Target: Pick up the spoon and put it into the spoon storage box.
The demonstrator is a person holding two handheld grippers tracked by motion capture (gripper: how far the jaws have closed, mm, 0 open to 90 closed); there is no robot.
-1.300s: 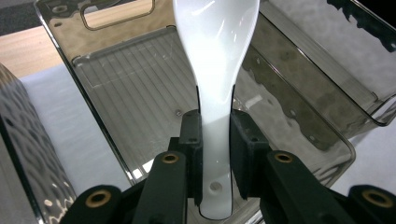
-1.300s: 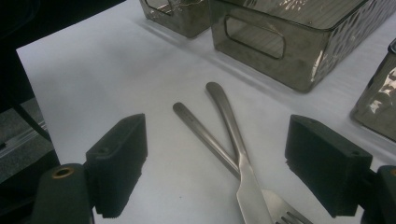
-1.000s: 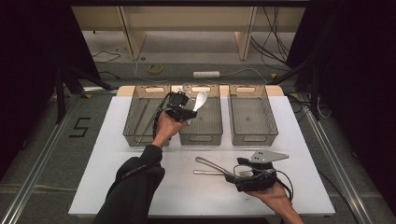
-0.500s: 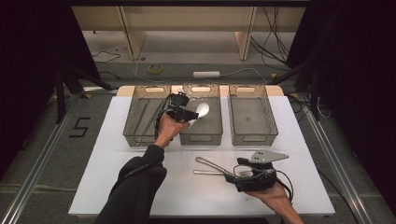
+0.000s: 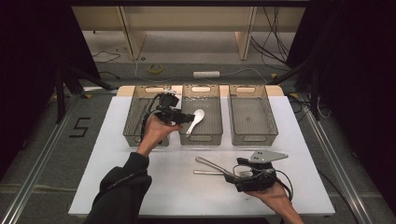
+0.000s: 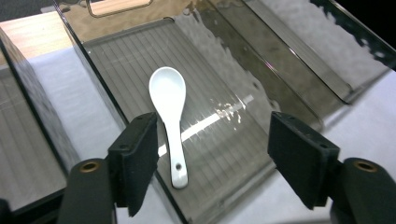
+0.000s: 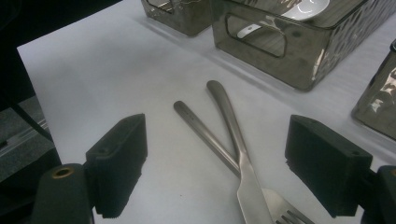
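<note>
- Right now the white spoon (image 6: pixel 169 119) lies flat on the ribbed floor of the middle bin (image 5: pixel 211 138), bowl up, handle toward the near wall.
- Spoon look: glossy white, ceramic-style, deep oval bowl, short thick handle with a small hole near its end.
- Left gripper (image 6: pixel 212 156) hovers just above the middle bin's near-left edge; its jaws have just been opening and stand wide apart, pads off the spoon, nothing pinched.
- In the left gripper view the spoon's handle end sits just beside the left pad, not touching it.
- High view: the spoon (image 5: pixel 194 120) lies slanted in the left part of the middle bin, the left gripper (image 5: pixel 187 117) just beside its handle; three smoky clear bins in a row, left bin (image 5: pixel 133 122) and right bin (image 5: pixel 268 122) flanking.
- Right gripper (image 7: pixel 219 158): jaws spread wide, empty, low over the white table (image 5: pixel 116 186).
- Right gripper view: two metal utensils crossed between the jaws, a fork (image 7: pixel 219 114) with tines showing at the bottom, and a second steel handle (image 7: pixel 201 130) lying under it; its head is hidden.
- High view can't resolve the tines; shows the pair (image 5: pixel 212 168) on the table just left of the right gripper (image 5: pixel 236 175).
- Right gripper view also catches the spoon's handle (image 7: pixel 246 31) through the bin's cut-out grip.
</note>
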